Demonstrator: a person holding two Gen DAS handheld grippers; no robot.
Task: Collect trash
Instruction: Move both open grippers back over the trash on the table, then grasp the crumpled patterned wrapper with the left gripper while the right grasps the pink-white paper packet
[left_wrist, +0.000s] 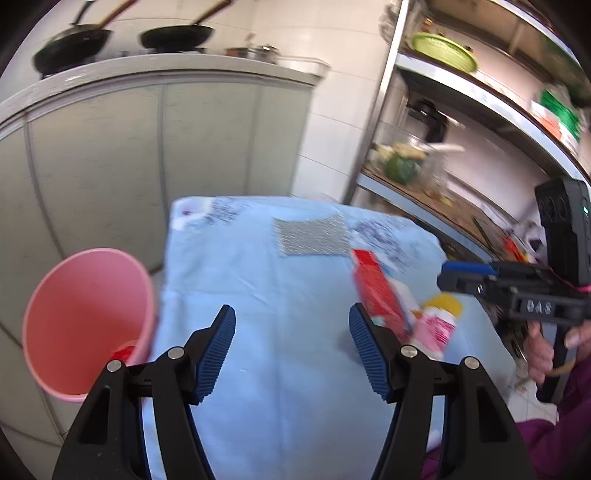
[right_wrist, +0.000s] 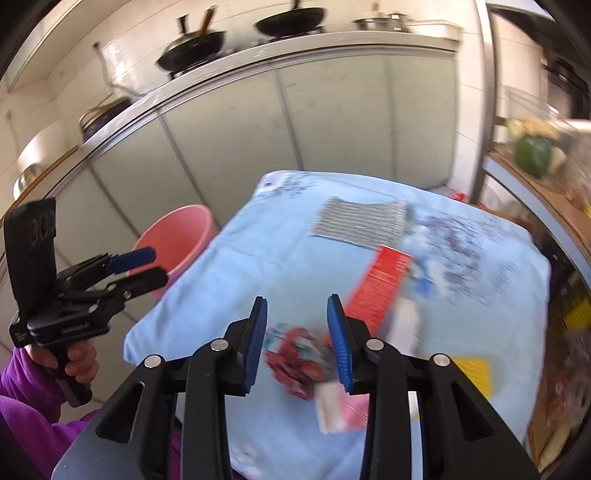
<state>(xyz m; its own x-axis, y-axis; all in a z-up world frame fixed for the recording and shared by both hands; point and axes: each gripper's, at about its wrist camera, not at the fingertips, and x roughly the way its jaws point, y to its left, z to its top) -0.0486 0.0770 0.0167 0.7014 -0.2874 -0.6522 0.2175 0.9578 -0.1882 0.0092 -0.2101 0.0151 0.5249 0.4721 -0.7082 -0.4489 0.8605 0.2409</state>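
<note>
Trash lies scattered on a light-blue cloth (right_wrist: 229, 273) that covers the table in the middle of both views. In the right wrist view a crumpled red wrapper (right_wrist: 295, 360) sits low in the frame, between the blue pads of the right gripper (right_wrist: 297, 341); the picture is blurred, so whether either pad touches it cannot be told. The jaws stand apart with a moderate gap, clamped on nothing. Just right of the wrapper a long red box (right_wrist: 382, 286) runs diagonally up toward a silvery mesh sheet (right_wrist: 360, 221) near the cloth's far edge. A pink-and-white packet (right_wrist: 343, 410) lies at the lower centre, and a yellow piece (right_wrist: 472, 373) shows to the lower right, partly behind the gripper body.

In the left wrist view the left gripper (left_wrist: 291, 343) is spread wide over bare cloth — nothing between its pads. Its right finger (left_wrist: 369, 354) overlaps the near end of the red box in the frame, contact unclear. A pink bucket (left_wrist: 88, 317) stands at the lower left, beside the table edge, with something red glimpsed inside its rim.

Black woks (left_wrist: 177, 35) rest on the counter across the upper left, and a metal shelf rack (left_wrist: 461, 88) fills the upper right.
</note>
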